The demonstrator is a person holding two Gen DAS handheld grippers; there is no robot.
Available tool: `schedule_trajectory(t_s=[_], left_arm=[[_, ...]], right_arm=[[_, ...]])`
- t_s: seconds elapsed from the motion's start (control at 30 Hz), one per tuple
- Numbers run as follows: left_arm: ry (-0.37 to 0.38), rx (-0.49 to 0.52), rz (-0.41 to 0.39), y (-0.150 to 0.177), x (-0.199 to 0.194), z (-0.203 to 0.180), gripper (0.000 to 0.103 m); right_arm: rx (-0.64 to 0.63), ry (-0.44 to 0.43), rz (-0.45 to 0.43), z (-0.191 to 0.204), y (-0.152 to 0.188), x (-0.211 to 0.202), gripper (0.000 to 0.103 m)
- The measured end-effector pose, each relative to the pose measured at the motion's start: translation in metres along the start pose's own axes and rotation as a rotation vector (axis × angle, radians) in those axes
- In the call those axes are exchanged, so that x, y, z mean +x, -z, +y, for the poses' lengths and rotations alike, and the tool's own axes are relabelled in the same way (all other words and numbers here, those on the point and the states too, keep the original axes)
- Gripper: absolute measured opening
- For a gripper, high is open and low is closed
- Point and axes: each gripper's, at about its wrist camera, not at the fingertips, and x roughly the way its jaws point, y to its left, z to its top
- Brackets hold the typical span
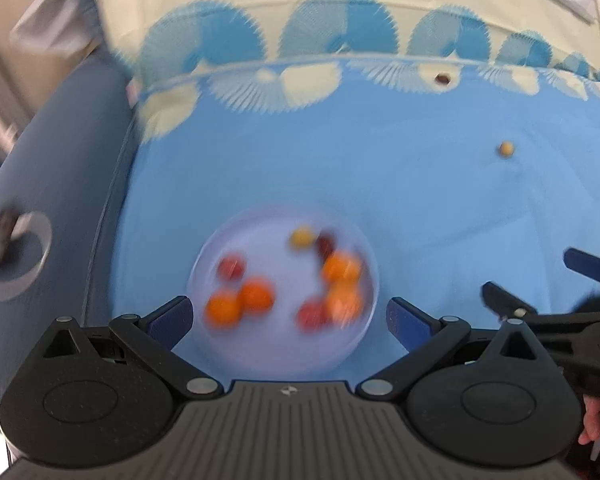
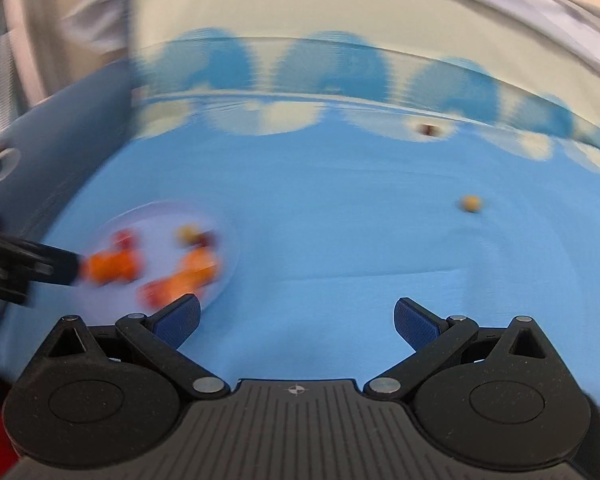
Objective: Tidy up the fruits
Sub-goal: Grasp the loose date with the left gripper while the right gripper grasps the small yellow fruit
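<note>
A pale round plate [image 1: 260,352] on the blue cloth holds several orange, red and yellow fruits, all blurred; the same plate [image 2: 156,216] shows at the left of the right wrist view. My left gripper [image 1: 288,316] hovers open just in front of the plate with nothing between its fingers. My right gripper [image 2: 298,320] is open over bare cloth, to the right of the plate. A small yellow fruit [image 1: 506,149] [image 2: 470,203] lies alone far right on the cloth. A small dark fruit [image 1: 443,78] [image 2: 430,129] lies near the patterned border.
The blue cloth [image 1: 400,184] has a fan-patterned border at the back and covers a surface beside a grey padded edge [image 1: 60,168] on the left. The right gripper's body [image 1: 560,320] shows at the right, with a person's hand [image 1: 598,428] below it.
</note>
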Motion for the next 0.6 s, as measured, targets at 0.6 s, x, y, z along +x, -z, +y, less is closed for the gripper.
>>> schedule_trajectory(t_s=[0.6], left_arm=[[0.146,0.283,-0.155,-0.281,0.277,-0.215,0.103]], right_arm=[[0.226,0.345,-0.012,-0.181,-0.07,0.256,0.102]])
